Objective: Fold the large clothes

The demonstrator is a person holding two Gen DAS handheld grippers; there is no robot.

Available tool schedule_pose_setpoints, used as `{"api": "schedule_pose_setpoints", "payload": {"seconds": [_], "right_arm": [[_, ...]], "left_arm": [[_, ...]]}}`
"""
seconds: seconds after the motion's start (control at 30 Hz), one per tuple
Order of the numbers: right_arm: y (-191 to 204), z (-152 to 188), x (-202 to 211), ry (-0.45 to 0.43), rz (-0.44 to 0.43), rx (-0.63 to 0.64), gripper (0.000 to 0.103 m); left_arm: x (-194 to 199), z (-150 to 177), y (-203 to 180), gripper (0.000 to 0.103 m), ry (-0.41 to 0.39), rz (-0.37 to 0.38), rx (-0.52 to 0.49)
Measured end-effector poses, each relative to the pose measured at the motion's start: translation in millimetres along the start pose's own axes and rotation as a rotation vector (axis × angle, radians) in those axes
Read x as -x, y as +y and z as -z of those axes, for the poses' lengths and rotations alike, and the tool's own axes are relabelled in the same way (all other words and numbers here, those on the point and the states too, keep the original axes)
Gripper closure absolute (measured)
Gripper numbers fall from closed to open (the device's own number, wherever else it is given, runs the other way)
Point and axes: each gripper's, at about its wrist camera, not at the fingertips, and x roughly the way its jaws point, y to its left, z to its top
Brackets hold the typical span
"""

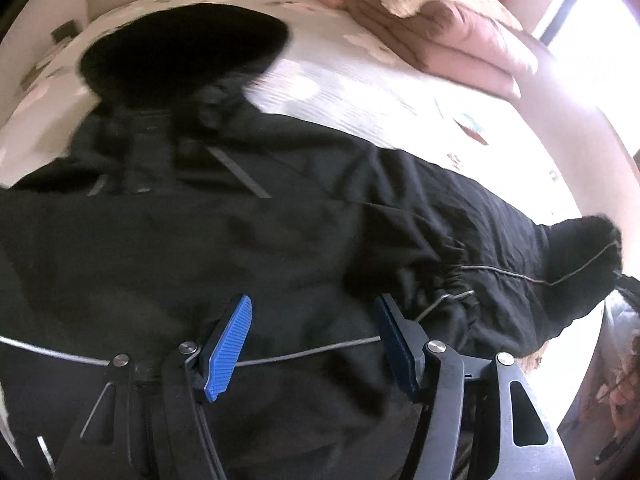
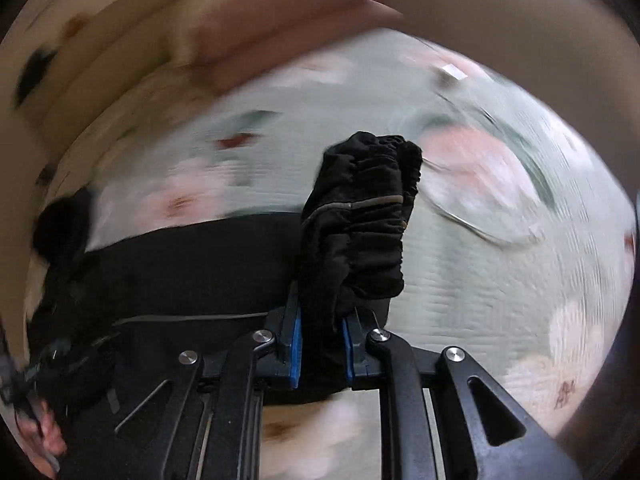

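Blue pads [image 1: 230, 346] of the left gripper [image 1: 316, 344] stand wide apart with nothing between them, poised just over a black jacket [image 1: 240, 240] that lies spread across the bed [image 1: 360, 92]. A thin grey piping line [image 1: 312, 350] on the cloth runs across the gap between the fingers. Past them the jacket stretches away — its dark furry hood [image 1: 184, 48] lies at the far end, and a gathered elastic cuff [image 1: 448, 280] sits just beside the right-hand finger. Beyond the cuff a second furry patch [image 1: 580, 256] hangs near the edge of the bed. A stack of folded pink blankets [image 1: 460, 44] rests on the floral sheet well beyond the jacket, near a bright window [image 1: 592, 12].

The right gripper [image 2: 320, 348] is clamped on a bunched sleeve cuff [image 2: 360, 216], which stands up between its fingers and blocks much of the view ahead. The rest of the black garment trails off to the left, lying flat on the sheet. Behind the cuff the flowered bedding [image 2: 500, 280] is smeared by motion blur — the pink blankets [image 2: 280, 20] show only as a soft shape at the top.
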Motion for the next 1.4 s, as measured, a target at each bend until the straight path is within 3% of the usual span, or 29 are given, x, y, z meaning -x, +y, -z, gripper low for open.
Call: {"api": "schedule_pose_setpoints", "payload": {"seconds": [0.2, 0.5, 0.7, 0.77, 0.9, 0.97, 1.0, 1.03, 1.07, 1.13, 1.2, 1.27, 1.4], "right_arm": [[168.7, 5.8, 10.4, 0.004, -0.130, 0.248, 0.085], [411.8, 71.7, -19.8, 0.107, -0.335, 0.517, 0.085], [532.4, 135.9, -30.5, 0.184, -0.449, 0.639, 0.085], [559.8, 157.1, -48.2, 0.211, -0.415, 0.675, 0.085], [573.1, 188.8, -108.4, 0.357, -0.341, 0.656, 0.080], [558.4, 188.2, -121.8, 0.386, -0.352, 0.609, 0.079], [554.8, 185.7, -123.2, 0.392, -0.379, 0.590, 0.073], [552.2, 182.8, -122.3, 0.411, -0.416, 0.569, 0.067], [547.7, 178.7, -119.5, 0.432, -0.454, 0.548, 0.054], [538.4, 172.1, -107.4, 0.440, -0.473, 0.538, 0.047], [525.3, 165.7, -87.9, 0.430, -0.473, 0.556, 0.046], [511.4, 159.8, -70.3, 0.404, -0.459, 0.560, 0.045], [462.0, 148.0, -54.8, 0.359, -0.359, 0.518, 0.041]], "left_arm": [[46.1, 0.9, 71.7, 0.038, -0.039, -0.032, 0.073], [113.6, 30.1, 203.2, 0.038, -0.089, -0.102, 0.187], [139.1, 59.8, 275.0, 0.038, -0.092, -0.154, 0.276], [140.2, 68.9, 290.8, 0.038, -0.089, -0.161, 0.305], [134.6, 83.4, 310.2, 0.038, -0.069, -0.155, 0.333], [127.6, 87.5, 315.4, 0.038, -0.052, -0.133, 0.332], [122.9, 88.8, 316.8, 0.038, -0.038, -0.110, 0.327], [119.5, 88.6, 315.9, 0.038, -0.029, -0.094, 0.324], [116.5, 88.5, 314.6, 0.038, -0.020, -0.071, 0.319], [111.9, 83.1, 309.5, 0.038, -0.003, 0.005, 0.313], [109.9, 73.3, 304.6, 0.038, -0.003, 0.103, 0.312], [108.5, 63.9, 296.8, 0.038, -0.018, 0.151, 0.309], [80.4, 34.2, 278.1, 0.038, 0.003, 0.246, 0.279]]}}
